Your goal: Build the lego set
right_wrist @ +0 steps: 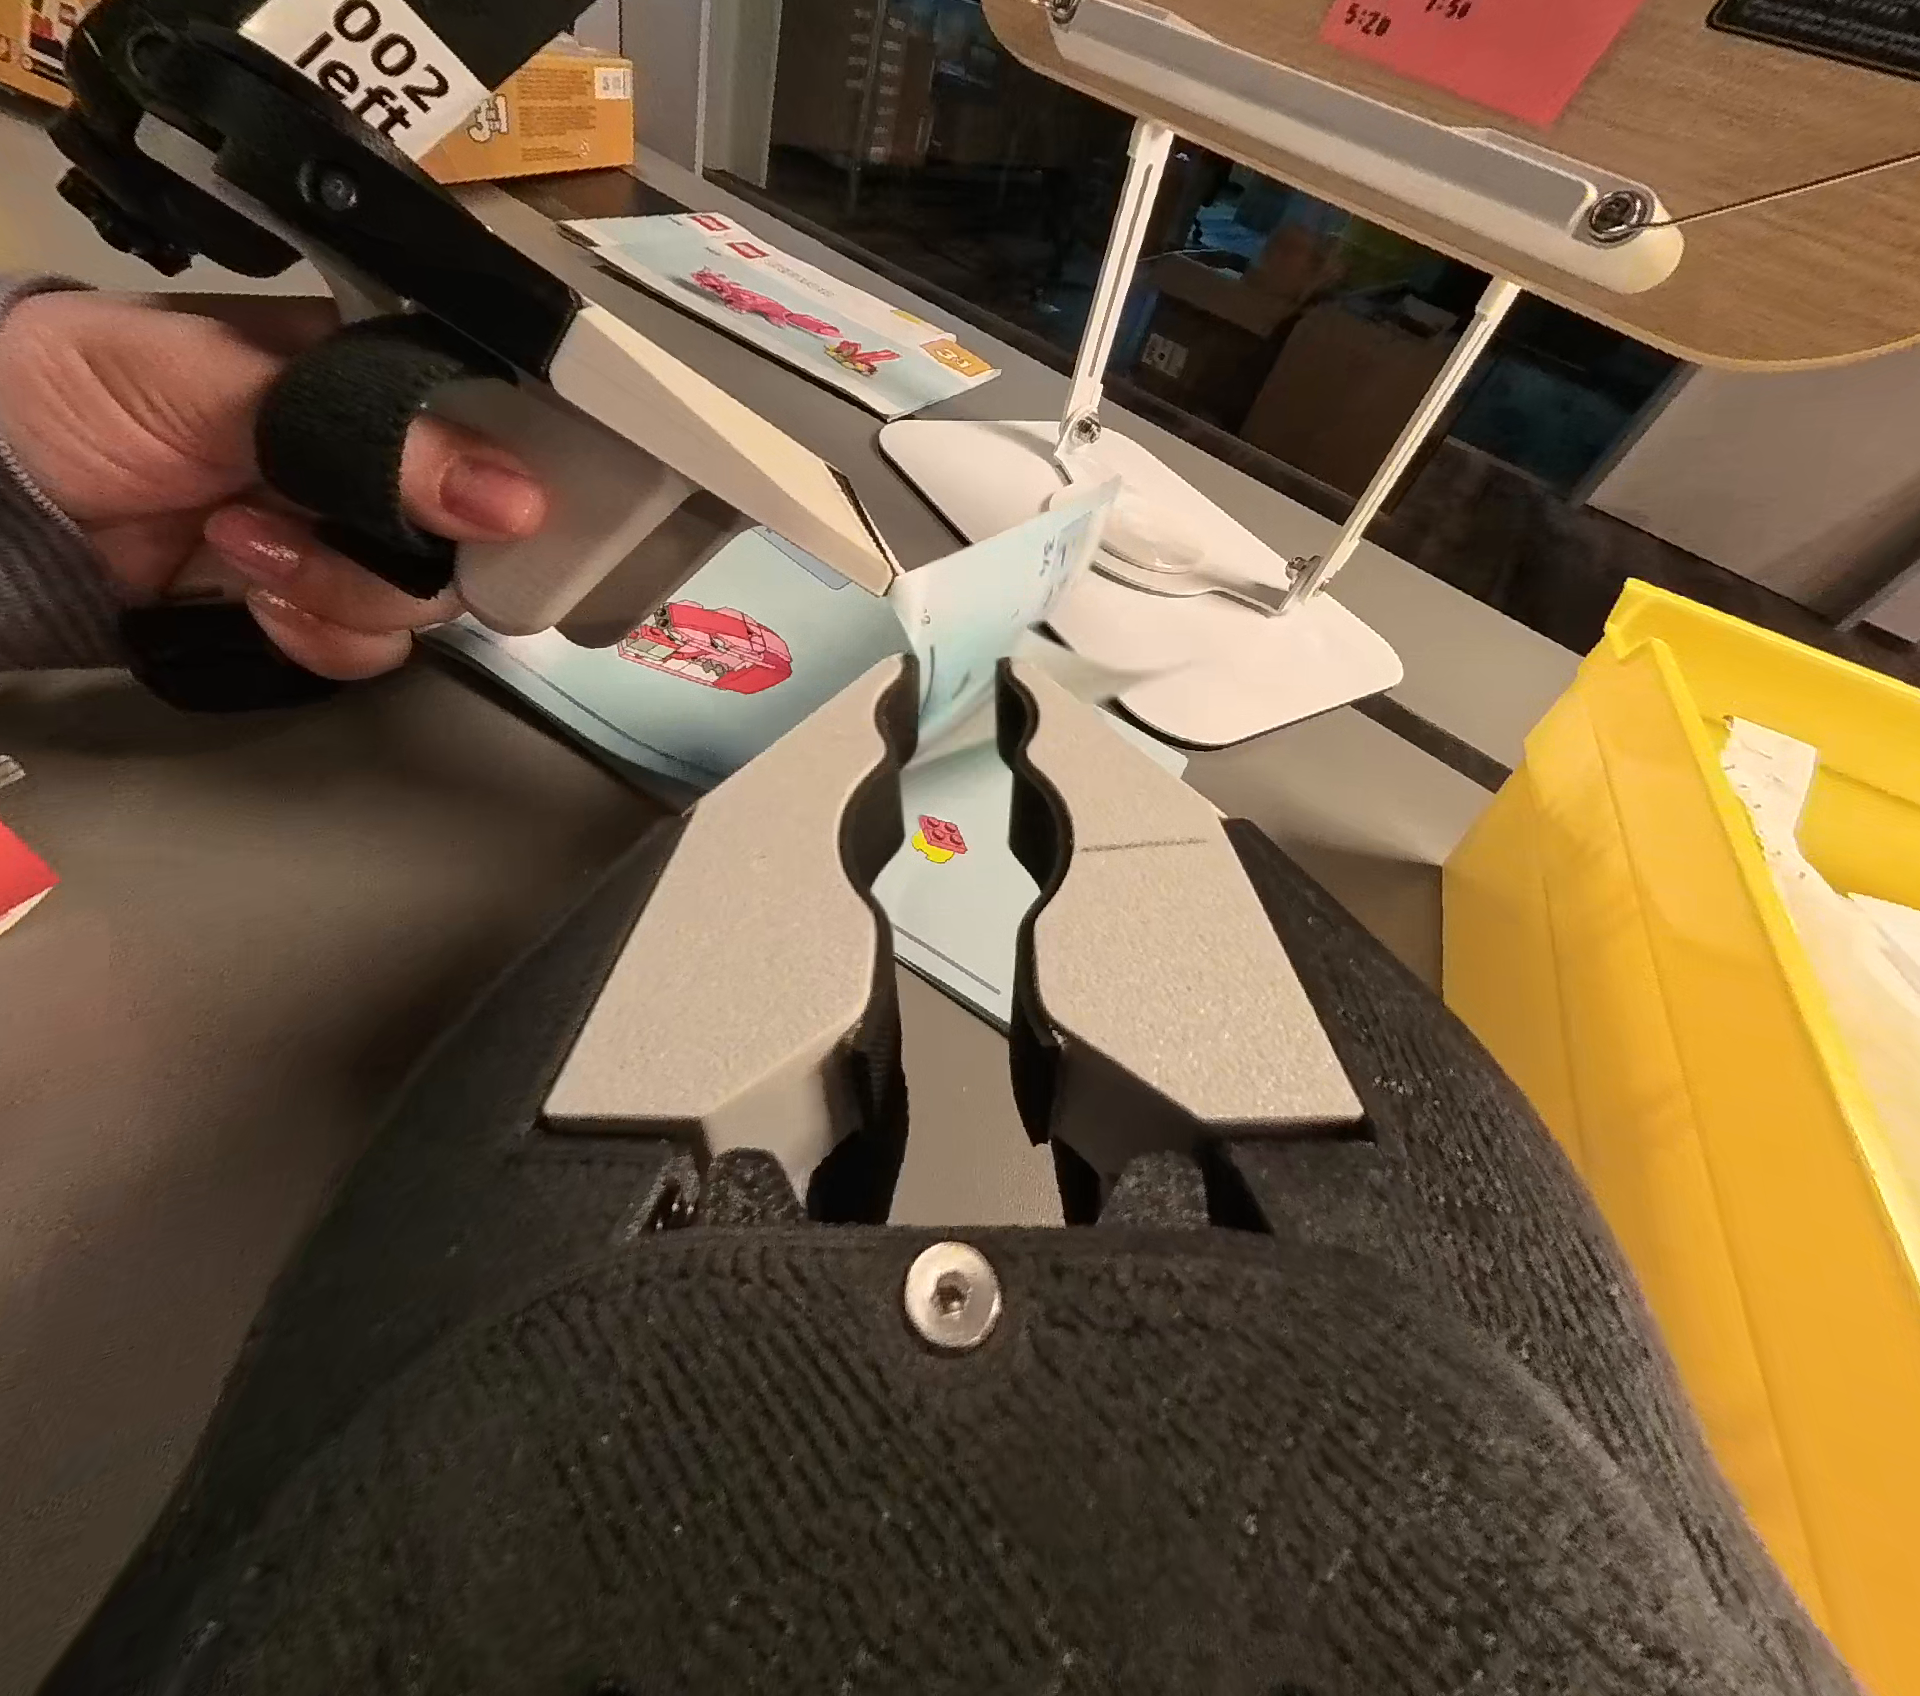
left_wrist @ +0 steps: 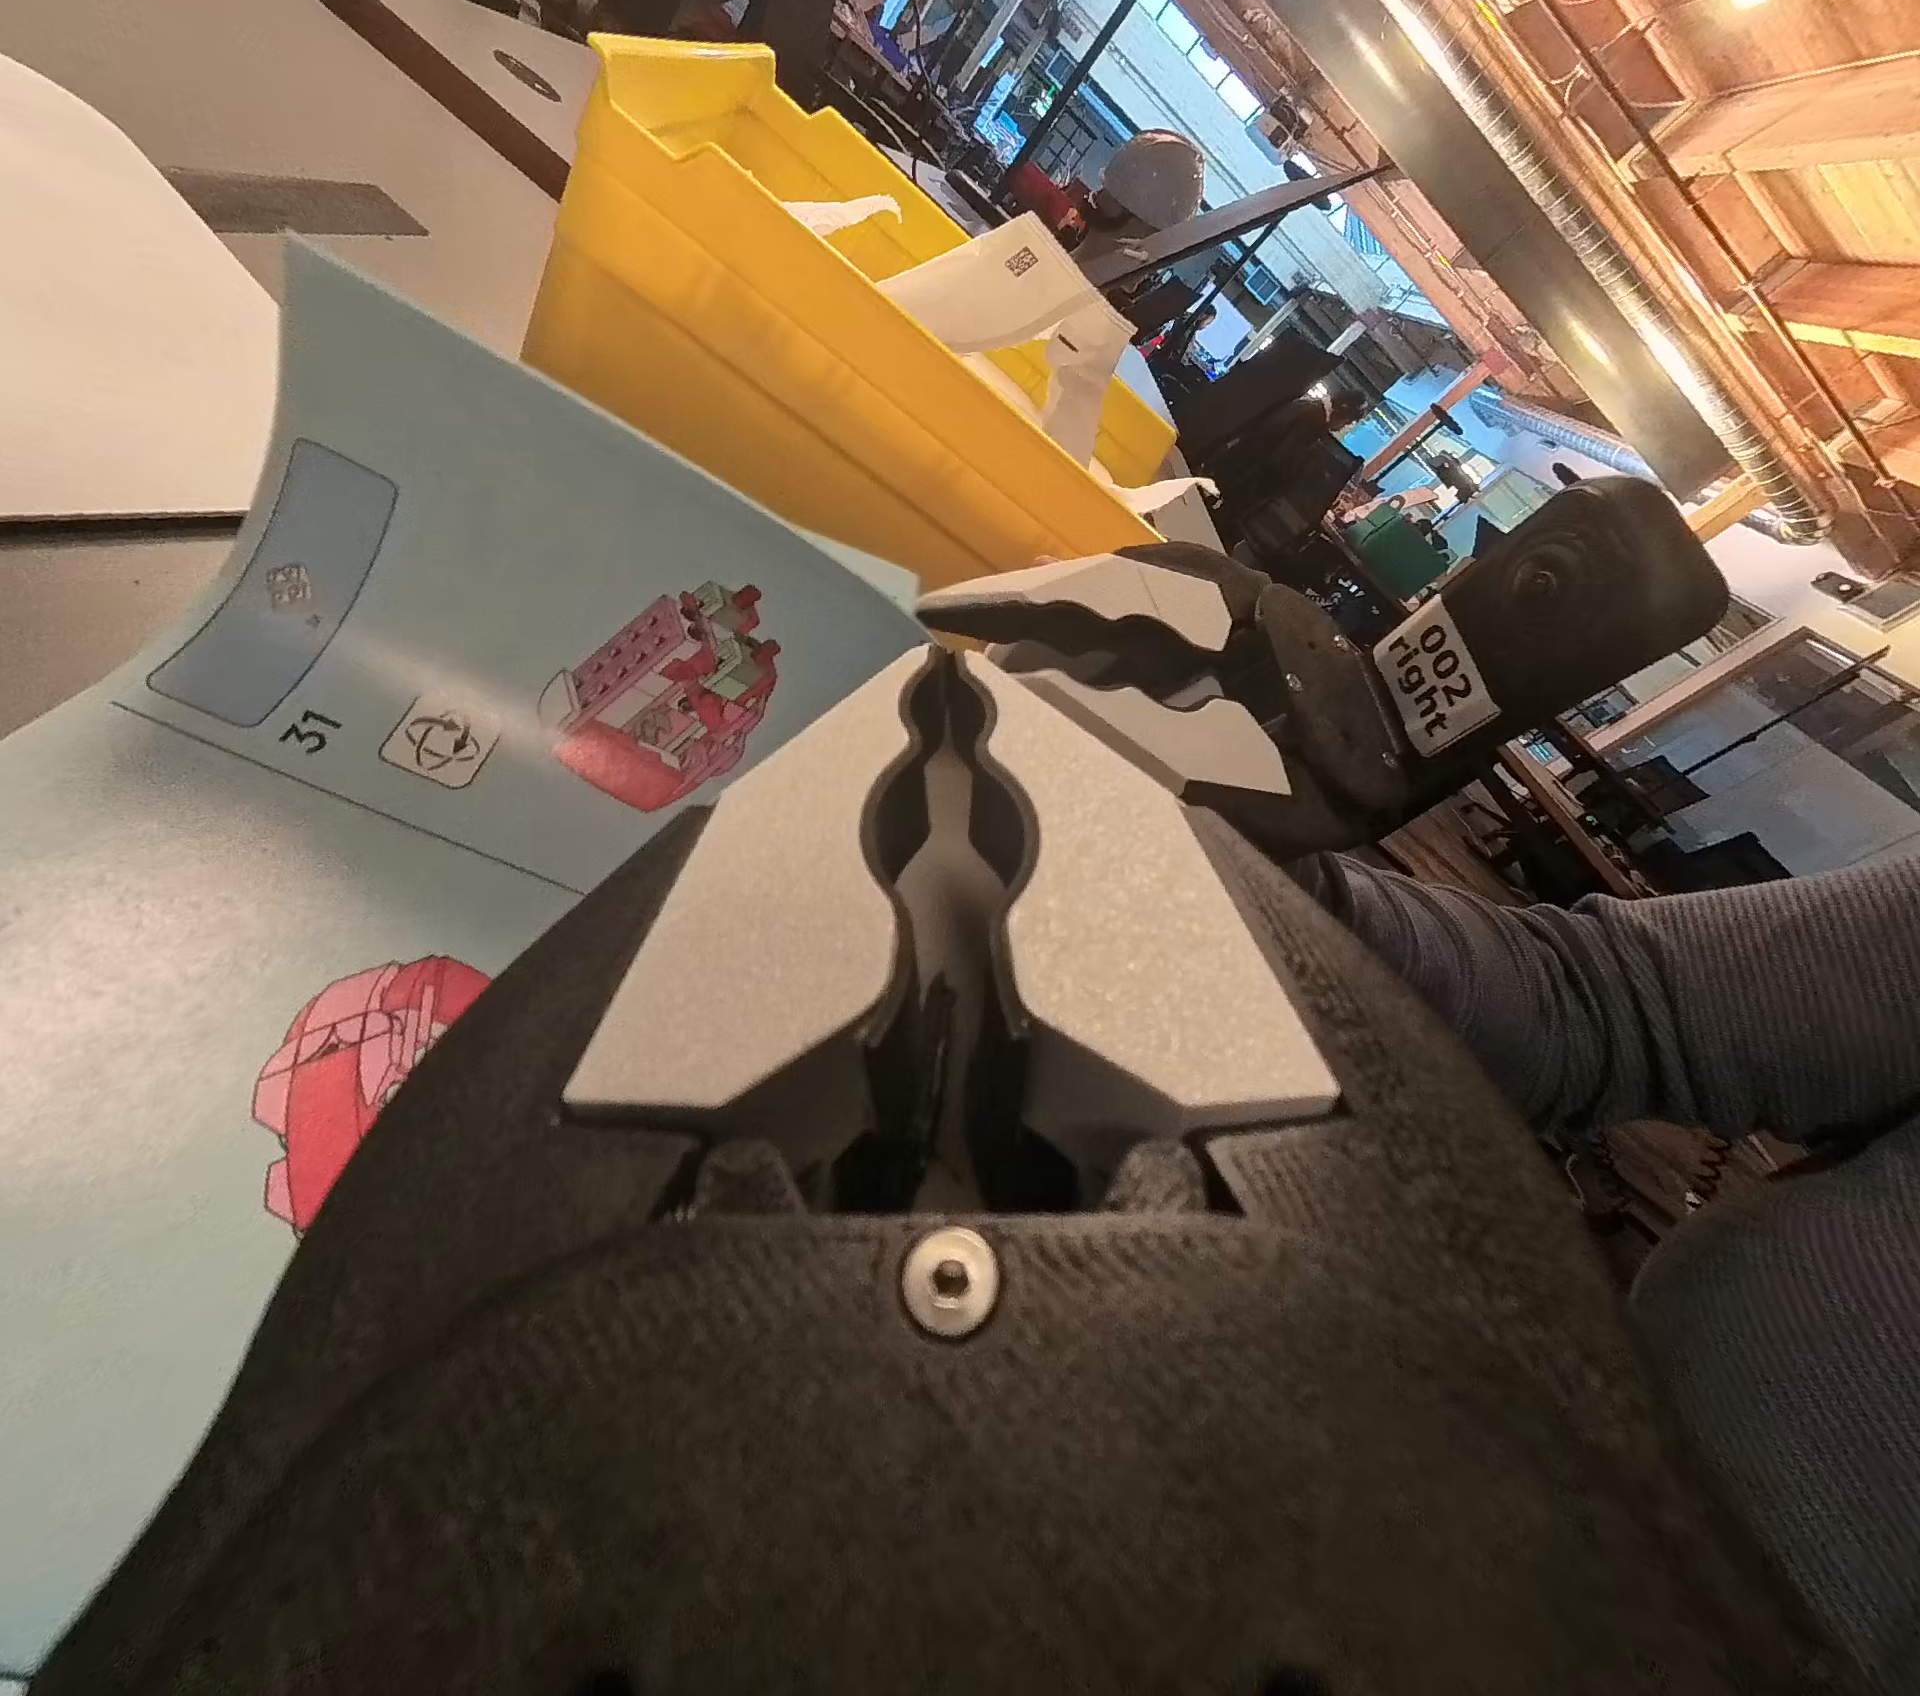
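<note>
My left gripper [right_wrist: 883, 581] pinches a lifted corner of the pale blue booklet page [right_wrist: 997, 566] on the dark table [right_wrist: 312, 867], my right gripper [right_wrist: 951, 680] stands narrowly parted around its edge, the yellow bin [right_wrist: 1662, 971] crowding the right.

yellow bin [right_wrist: 1683, 1075] cut off at right edge, booklet page [right_wrist: 1049, 566] motion-blurred beyond the fingertips
</note>
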`<state>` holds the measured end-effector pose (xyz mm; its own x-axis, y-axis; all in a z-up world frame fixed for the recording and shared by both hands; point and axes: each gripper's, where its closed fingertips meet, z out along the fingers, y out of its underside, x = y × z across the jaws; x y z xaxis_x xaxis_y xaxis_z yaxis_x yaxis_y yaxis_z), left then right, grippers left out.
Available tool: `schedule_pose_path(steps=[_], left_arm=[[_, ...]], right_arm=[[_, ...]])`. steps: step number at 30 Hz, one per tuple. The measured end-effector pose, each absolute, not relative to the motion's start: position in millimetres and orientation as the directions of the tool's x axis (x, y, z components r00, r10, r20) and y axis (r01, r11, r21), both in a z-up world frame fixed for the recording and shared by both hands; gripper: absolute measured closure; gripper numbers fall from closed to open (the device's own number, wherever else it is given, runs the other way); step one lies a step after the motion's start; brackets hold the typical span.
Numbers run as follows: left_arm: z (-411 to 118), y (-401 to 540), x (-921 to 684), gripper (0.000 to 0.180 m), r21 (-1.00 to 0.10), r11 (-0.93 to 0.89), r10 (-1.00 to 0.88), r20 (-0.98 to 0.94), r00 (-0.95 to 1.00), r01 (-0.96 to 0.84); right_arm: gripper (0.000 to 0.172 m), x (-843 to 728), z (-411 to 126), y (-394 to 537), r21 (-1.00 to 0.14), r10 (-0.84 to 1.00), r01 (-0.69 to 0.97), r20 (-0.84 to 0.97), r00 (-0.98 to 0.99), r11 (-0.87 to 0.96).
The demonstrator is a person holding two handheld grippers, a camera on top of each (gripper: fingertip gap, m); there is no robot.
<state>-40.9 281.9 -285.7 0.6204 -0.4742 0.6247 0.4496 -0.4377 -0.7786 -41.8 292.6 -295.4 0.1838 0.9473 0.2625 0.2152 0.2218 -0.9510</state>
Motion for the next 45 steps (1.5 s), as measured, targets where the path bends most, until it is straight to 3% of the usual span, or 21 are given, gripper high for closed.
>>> schedule_pose_path(steps=[14,19,21,23,29,34,42,45], left_arm=[[-286,281,-41,0.18,-0.789,-0.438,-0.472,0.61,0.636,0.432],[-315,289,-37,0.18,-0.866,-0.483,-0.394,0.344,0.852,0.127],[-331,293,-34,0.152,-0.855,-0.517,-0.387,0.193,0.902,-0.038],[-345,296,-29,0.143,-0.818,-0.548,-0.409,0.08,0.909,-0.174],[-362,304,-18,0.133,-0.767,-0.557,-0.478,-0.017,0.878,-0.318],[-368,308,-15,0.136,-0.762,-0.57,-0.485,0.009,0.875,-0.308],[-367,310,-21,0.167,-0.772,-0.597,-0.451,0.096,0.887,-0.22],[-364,310,-21,0.166,-0.781,-0.594,-0.451,0.128,0.883,-0.19]], right_arm=[[0.161,-36,-294,309,-0.959,0.934,0.221,0.233,0.27,0.175],[0.163,-27,-280,321,-0.968,0.907,0.159,0.239,0.347,0.195],[0.164,-21,-271,327,-0.963,0.876,0.129,0.268,0.401,0.236],[0.164,-16,-263,331,-0.961,0.858,0.1,0.276,0.433,0.259],[0.166,-8,-257,339,-0.964,0.849,0.06,0.256,0.462,0.259],[0.168,-7,-257,341,-0.965,0.846,0.054,0.25,0.472,0.255],[0.168,-9,-261,343,-0.97,0.853,0.062,0.236,0.465,0.235],[0.168,-9,-262,344,-0.971,0.854,0.07,0.234,0.465,0.228]])
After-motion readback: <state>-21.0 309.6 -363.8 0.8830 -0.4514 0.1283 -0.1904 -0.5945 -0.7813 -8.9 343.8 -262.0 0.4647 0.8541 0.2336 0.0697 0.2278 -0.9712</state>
